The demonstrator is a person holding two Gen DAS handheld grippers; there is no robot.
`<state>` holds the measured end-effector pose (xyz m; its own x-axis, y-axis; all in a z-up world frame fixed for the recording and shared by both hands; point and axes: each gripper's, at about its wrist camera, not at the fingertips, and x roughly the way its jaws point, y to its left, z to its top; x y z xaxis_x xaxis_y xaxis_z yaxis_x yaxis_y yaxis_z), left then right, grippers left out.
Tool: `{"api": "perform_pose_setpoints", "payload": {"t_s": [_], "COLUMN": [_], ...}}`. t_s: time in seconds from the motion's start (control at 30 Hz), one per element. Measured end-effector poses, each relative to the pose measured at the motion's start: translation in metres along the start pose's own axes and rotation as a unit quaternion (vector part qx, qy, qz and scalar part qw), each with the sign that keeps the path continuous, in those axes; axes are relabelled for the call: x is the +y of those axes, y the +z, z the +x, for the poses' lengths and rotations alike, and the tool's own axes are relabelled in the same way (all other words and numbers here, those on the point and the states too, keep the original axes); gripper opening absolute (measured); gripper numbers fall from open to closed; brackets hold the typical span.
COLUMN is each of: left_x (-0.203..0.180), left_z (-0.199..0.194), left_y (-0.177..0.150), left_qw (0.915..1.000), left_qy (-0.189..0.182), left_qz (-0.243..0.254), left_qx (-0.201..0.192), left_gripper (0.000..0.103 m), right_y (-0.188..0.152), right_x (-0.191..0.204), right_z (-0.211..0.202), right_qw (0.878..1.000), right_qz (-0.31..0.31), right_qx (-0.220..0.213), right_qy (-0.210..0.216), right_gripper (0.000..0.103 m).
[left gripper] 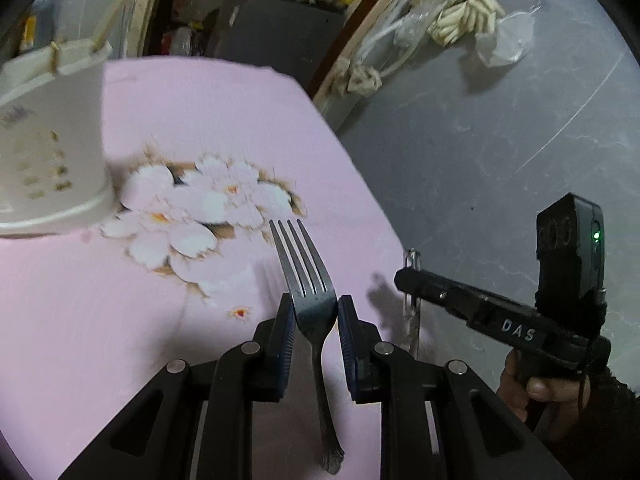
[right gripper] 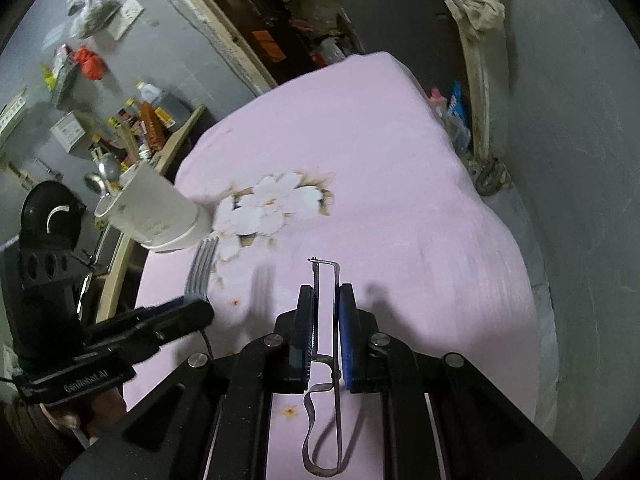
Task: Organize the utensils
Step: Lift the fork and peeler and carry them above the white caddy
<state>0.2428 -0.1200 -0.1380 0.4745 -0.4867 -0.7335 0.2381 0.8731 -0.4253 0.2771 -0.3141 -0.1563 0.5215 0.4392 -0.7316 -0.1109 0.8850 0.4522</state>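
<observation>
A steel fork (left gripper: 310,280) points forward with its tines up, and my left gripper (left gripper: 314,300) is shut on its neck above the pink flowered cloth (left gripper: 200,100). The white perforated utensil holder (left gripper: 56,148) stands at the far left. In the right wrist view my right gripper (right gripper: 326,292) is shut on a thin metal peeler (right gripper: 326,320), held just over the cloth (right gripper: 380,160). To its left are the left gripper (right gripper: 196,310), the fork (right gripper: 202,264) and the holder (right gripper: 156,212), which has a spoon (right gripper: 96,182) in it. The right gripper (left gripper: 404,276) also shows at the right of the left wrist view.
A cluttered shelf of bottles (right gripper: 148,120) stands beyond the table's left side. Grey wall runs along the right of the cloth, with knotted rope (left gripper: 460,12) hanging on it. A hand (left gripper: 532,388) grips the right tool's handle.
</observation>
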Motion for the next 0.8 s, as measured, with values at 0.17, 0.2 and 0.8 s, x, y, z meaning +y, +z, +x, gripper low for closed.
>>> {"api": "perform_pose_setpoints", "payload": {"t_s": [0.17,0.2,0.8], "left_x": [0.004,0.005,0.024], "left_z": [-0.023,-0.025,-0.136], "left_y": [0.003,0.004,0.040], "left_qw": [0.9994,0.9993,0.9763], "left_qy": [0.014,0.013,0.085], "left_qz": [0.008,0.006,0.055], "left_qx": [-0.032,-0.035,-0.191], "left_gripper": [0.004,0.004,0.003], "right_y": [-0.005,-0.006,0.023], "right_x": [0.014,0.015,0.113], "right_z": [-0.012,-0.013,-0.072], "right_qw": [1.000,1.000,0.980], "right_qz": [-0.020,-0.023,-0.088], "right_qx": [-0.009,-0.009,-0.176], "right_qy": [-0.004,-0.005,0.022], "right_gripper": [0.011,0.011,0.011]}}
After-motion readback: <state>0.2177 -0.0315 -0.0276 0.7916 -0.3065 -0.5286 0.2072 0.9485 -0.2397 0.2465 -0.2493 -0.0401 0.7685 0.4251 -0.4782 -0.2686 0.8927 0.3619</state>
